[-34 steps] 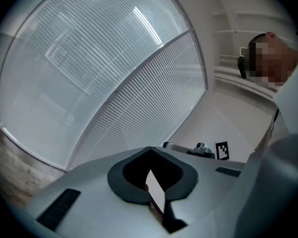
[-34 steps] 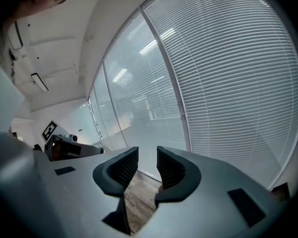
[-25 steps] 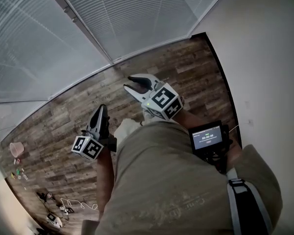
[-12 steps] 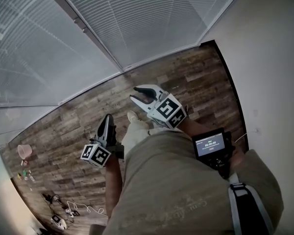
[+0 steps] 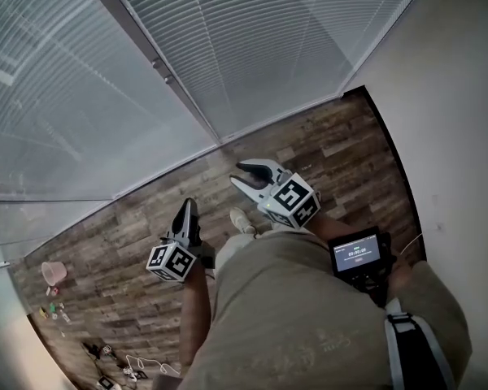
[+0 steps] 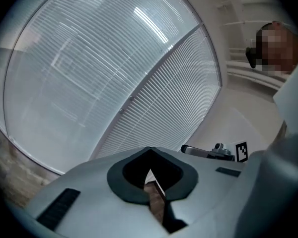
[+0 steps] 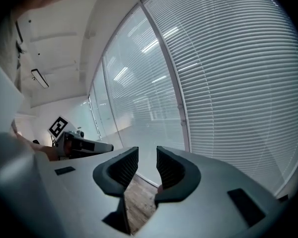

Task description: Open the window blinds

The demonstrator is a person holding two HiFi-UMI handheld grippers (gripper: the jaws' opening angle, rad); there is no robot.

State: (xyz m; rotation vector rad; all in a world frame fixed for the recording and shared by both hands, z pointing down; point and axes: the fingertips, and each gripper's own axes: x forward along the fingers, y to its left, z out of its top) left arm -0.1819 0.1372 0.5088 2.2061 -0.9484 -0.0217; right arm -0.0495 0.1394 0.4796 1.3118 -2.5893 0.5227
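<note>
White slatted blinds point(image 5: 276, 47) hang shut over the window at the top of the head view, with a second glazed pane point(image 5: 73, 112) to the left. A grey frame post point(image 5: 183, 96) with a small fitting point(image 5: 164, 73) divides them. My left gripper point(image 5: 185, 210) is shut with nothing in it and points at the base of the window. My right gripper point(image 5: 248, 174) stands open and empty, a short way from the blinds. The left gripper view shows the shut left gripper point(image 6: 150, 171) facing the blinds point(image 6: 179, 83). In the right gripper view, the open right gripper point(image 7: 147, 163) faces the blinds point(image 7: 238, 73).
A wood-plank floor point(image 5: 122, 226) runs to the window. A plain wall point(image 5: 455, 136) closes the right side. A pink cup point(image 5: 53, 271) and cables point(image 5: 138, 368) lie on the floor at lower left. A small screen device point(image 5: 356, 254) sits by the person's right arm.
Both grippers have moved toward the window with the person. The blinds now fill more of the head view. The left stays shut, the right open.
</note>
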